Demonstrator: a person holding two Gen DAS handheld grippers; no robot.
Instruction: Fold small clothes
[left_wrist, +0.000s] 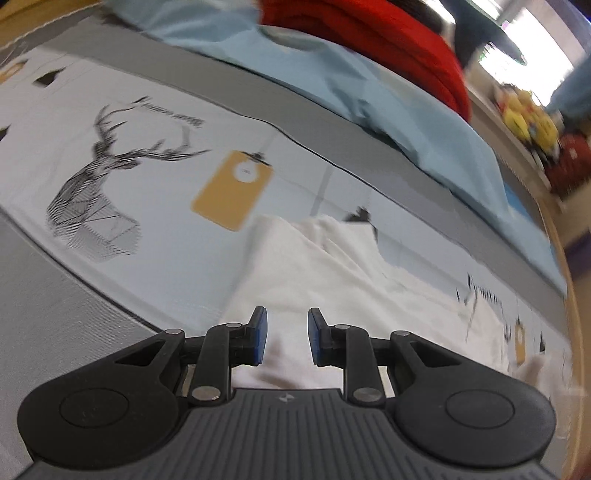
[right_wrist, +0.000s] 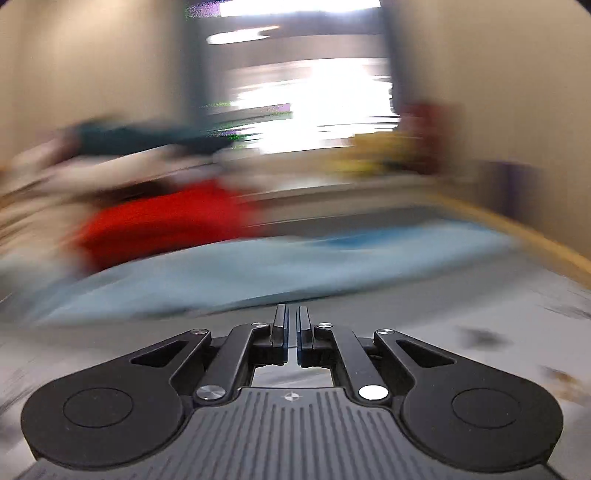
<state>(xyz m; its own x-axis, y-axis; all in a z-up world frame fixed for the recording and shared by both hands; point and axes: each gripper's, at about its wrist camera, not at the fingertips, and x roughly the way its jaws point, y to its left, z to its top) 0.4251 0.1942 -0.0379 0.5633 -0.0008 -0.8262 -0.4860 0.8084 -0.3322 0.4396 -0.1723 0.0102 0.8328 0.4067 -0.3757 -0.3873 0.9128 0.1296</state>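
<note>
A white garment (left_wrist: 332, 273) lies spread on the printed bedsheet (left_wrist: 155, 206), right under my left gripper (left_wrist: 287, 338). That gripper is open, its blue pads apart just above the white cloth, holding nothing. A light blue garment (left_wrist: 369, 96) lies farther back, with a red garment (left_wrist: 388, 40) behind it. My right gripper (right_wrist: 292, 334) is shut with nothing visible between its pads. The right wrist view is heavily blurred; it shows the light blue garment (right_wrist: 258, 273) ahead and the red garment (right_wrist: 166, 221) behind it.
The sheet carries a deer print (left_wrist: 99, 177) and tan tag prints (left_wrist: 232, 188). A wooden bed edge (left_wrist: 569, 295) runs along the right. Toys (left_wrist: 532, 118) sit on a ledge at the far right. A bright window (right_wrist: 314, 99) is ahead.
</note>
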